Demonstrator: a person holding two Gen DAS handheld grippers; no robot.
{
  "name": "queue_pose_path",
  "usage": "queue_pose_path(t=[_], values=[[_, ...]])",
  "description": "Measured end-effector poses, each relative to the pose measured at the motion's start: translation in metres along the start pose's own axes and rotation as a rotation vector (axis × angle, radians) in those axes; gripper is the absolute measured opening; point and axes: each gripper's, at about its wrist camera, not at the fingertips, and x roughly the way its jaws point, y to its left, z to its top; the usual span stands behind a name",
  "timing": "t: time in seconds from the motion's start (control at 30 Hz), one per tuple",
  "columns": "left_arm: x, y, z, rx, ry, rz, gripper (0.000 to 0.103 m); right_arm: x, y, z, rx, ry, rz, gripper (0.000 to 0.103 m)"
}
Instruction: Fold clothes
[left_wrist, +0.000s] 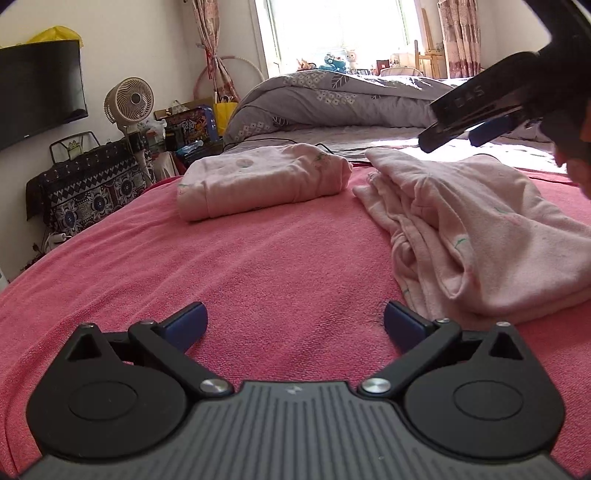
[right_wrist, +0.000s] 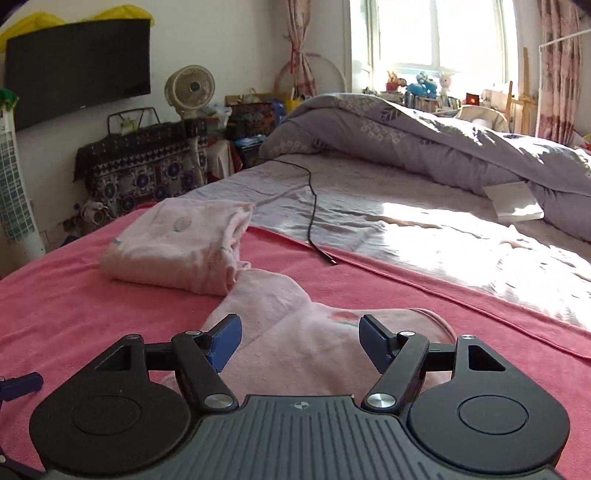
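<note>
A folded pale pink garment (left_wrist: 258, 181) lies on the pink towel (left_wrist: 236, 266) at the back left; it also shows in the right wrist view (right_wrist: 173, 247). A second pale pink garment (left_wrist: 472, 236) lies rumpled and half folded to the right. My left gripper (left_wrist: 293, 325) is open low over bare towel, its right fingertip close to that garment's near edge. My right gripper (right_wrist: 299, 341) is open above the second garment (right_wrist: 295, 325), nothing between its fingers. In the left wrist view the right gripper (left_wrist: 480, 122) hangs above the garment's far end.
A grey floral quilt (right_wrist: 443, 147) is bunched at the far side of the bed. A black cable (right_wrist: 314, 214) runs across the grey sheet onto the towel's edge. A fan (left_wrist: 129, 101), a wall television (left_wrist: 37, 92) and a draped cabinet (left_wrist: 88, 184) stand at the left.
</note>
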Motion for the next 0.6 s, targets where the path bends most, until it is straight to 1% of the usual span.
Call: queue_pose_path(t=[0.03, 0.07, 0.13, 0.17, 0.2, 0.27, 0.4, 0.43, 0.47, 0.53, 0.57, 0.6], values=[[0.0, 0.001, 0.0, -0.005, -0.001, -0.005, 0.103, 0.022, 0.007, -0.003, -0.007, 0.035, 0.001, 0.071], [-0.001, 0.004, 0.0, -0.011, -0.002, -0.009, 0.103, 0.042, 0.015, -0.007, -0.022, 0.066, -0.014, 0.078], [-0.001, 0.006, -0.001, -0.017, -0.003, -0.016, 0.103, 0.071, 0.032, -0.012, -0.078, 0.087, -0.073, 0.092], [-0.001, 0.006, -0.001, -0.021, -0.003, -0.019, 0.103, 0.08, 0.038, -0.011, -0.093, 0.101, -0.094, 0.092], [-0.001, 0.007, -0.001, -0.024, -0.003, -0.023, 0.103, 0.079, 0.04, -0.006, -0.091, 0.12, -0.103, 0.092], [-0.002, 0.008, -0.001, -0.031, -0.003, -0.029, 0.103, 0.062, 0.041, -0.003, -0.078, 0.118, -0.091, 0.085], [-0.003, 0.011, -0.002, -0.047, -0.002, -0.04, 0.103, -0.007, 0.024, -0.021, 0.026, 0.02, 0.009, 0.086], [-0.003, 0.011, -0.002, -0.049, -0.001, -0.039, 0.103, -0.022, 0.02, -0.032, 0.022, 0.008, 0.009, 0.089], [-0.003, 0.011, -0.002, -0.05, -0.001, -0.035, 0.103, -0.031, 0.018, -0.045, -0.005, 0.02, -0.01, 0.093], [-0.004, 0.008, -0.002, -0.042, -0.002, -0.014, 0.103, -0.038, 0.019, -0.078, -0.088, 0.076, -0.067, 0.094], [-0.004, 0.006, -0.002, -0.031, -0.005, 0.0, 0.103, -0.046, 0.019, -0.09, -0.118, 0.07, -0.084, 0.094], [-0.004, 0.004, -0.002, -0.02, -0.011, 0.014, 0.103, -0.06, 0.018, -0.095, -0.117, 0.054, -0.073, 0.094]])
